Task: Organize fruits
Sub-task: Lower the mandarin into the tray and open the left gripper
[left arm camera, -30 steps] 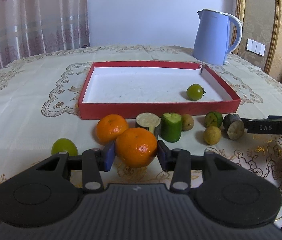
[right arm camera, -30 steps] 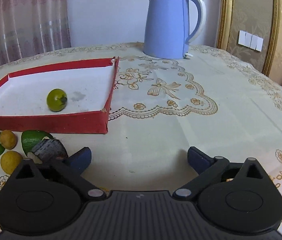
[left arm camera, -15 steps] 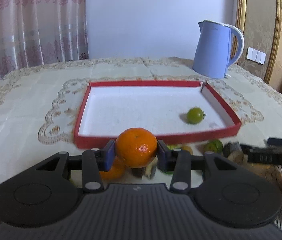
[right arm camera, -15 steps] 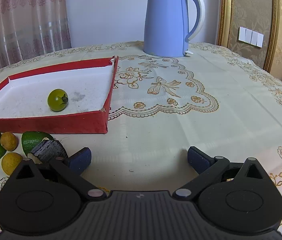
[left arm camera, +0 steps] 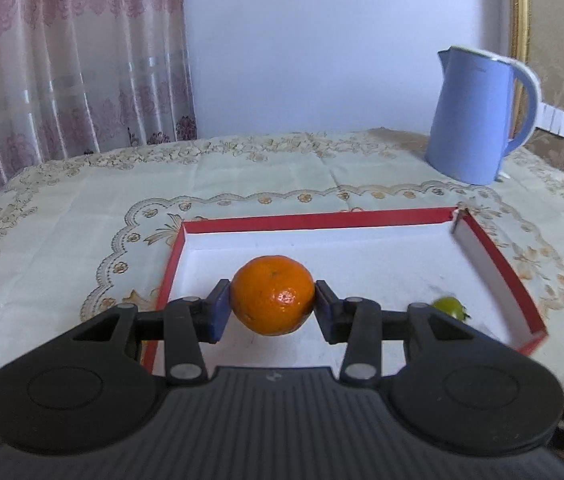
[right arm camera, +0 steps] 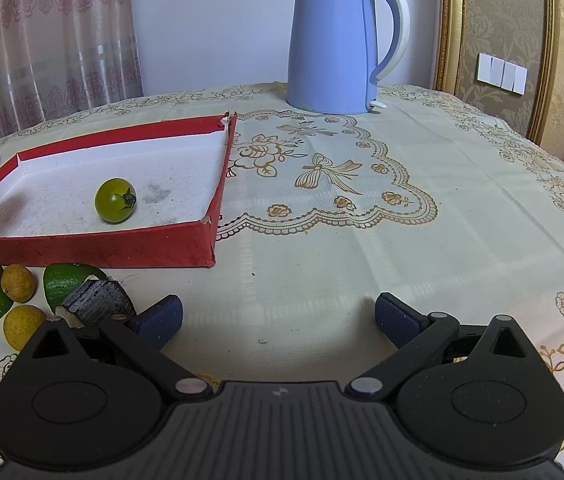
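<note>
The green tomato sits half hidden behind the left hand-held gripper, its outline blurred

Red tray: white floor mostly bare; one green tomato near its right wall. Cloth right of tray open up to blue kettle. Cut produce crowds the tray's front wall.

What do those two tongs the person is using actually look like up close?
Both are the same build. Each tongs, left and right, has a matt black plastic body with a ribbed centre panel bearing a tiny pale logo, flanked by two round discs. Black link bars with silver rivets carry two fingers tipped with dark blue textured pads. No cables, sleeves or hands show.
</note>
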`<action>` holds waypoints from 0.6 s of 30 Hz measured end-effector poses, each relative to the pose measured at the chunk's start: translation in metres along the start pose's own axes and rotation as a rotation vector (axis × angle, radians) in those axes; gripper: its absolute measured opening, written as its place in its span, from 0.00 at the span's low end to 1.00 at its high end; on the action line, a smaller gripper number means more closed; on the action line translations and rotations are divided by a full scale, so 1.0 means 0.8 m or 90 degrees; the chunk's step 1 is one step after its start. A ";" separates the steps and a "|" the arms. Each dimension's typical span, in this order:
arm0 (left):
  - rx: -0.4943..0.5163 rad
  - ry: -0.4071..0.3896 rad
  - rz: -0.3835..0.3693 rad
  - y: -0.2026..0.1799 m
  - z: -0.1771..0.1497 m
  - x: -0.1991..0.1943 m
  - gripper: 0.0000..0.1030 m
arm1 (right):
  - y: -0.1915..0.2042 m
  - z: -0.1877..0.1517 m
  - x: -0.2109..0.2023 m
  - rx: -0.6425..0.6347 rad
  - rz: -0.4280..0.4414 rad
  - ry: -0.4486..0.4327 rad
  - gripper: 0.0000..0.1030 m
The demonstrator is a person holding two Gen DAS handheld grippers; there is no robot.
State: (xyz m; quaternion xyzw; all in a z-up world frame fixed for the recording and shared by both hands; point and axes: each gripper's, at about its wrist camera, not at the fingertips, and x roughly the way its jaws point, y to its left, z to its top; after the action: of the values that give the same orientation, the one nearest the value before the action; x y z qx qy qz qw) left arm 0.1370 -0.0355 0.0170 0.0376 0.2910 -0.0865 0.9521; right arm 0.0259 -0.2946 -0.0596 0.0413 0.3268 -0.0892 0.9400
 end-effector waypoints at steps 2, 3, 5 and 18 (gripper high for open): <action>0.003 0.008 0.009 -0.003 0.002 0.016 0.39 | 0.000 0.000 0.000 0.000 0.000 0.000 1.00; 0.005 0.014 0.014 -0.005 0.002 0.023 0.39 | 0.000 0.000 0.000 0.000 0.000 0.000 1.00; 0.003 0.021 0.021 -0.006 0.001 0.035 0.39 | 0.000 0.000 0.000 0.000 0.000 0.000 1.00; 0.006 0.073 0.039 -0.006 -0.001 0.096 0.39 | -0.001 0.000 0.000 0.003 0.003 -0.001 1.00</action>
State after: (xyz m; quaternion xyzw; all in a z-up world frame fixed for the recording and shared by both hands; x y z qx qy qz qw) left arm 0.1985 -0.0514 -0.0269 0.0562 0.3432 -0.0568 0.9359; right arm 0.0260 -0.2951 -0.0599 0.0443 0.3254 -0.0881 0.9404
